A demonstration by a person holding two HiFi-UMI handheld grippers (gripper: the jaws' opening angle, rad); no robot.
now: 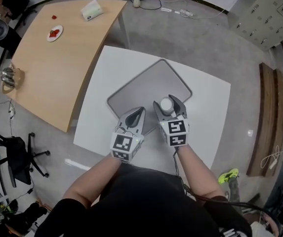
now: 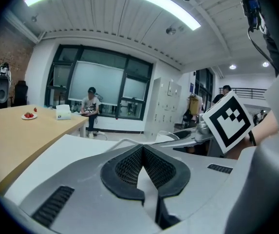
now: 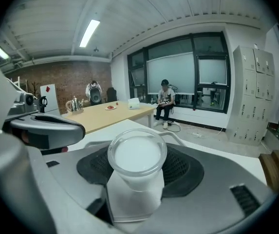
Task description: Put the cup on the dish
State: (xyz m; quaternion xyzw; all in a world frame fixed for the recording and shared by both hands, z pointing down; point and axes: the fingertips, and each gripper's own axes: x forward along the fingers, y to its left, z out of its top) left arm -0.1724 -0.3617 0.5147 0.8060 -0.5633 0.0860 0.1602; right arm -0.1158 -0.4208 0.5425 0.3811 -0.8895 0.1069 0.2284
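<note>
Tabletop: white and square, carrying the grey dish; a bare working place, probably chosen for easy reach.
Dish: flat grey tray with rounded corners, turned like a diamond, near corner just before both grippers, ready to receive.
Left gripper: fingers closed together at the tips, nothing between; kept aside at the near edge of the dish, likely not needed for this step.
Right gripper: fingers pressed on both sides of the cup, keeping it upright against tipping.
Cup: clear with white inside, mouth up, held over the near part of the dish; touching it or not, impossible to tell.
</note>
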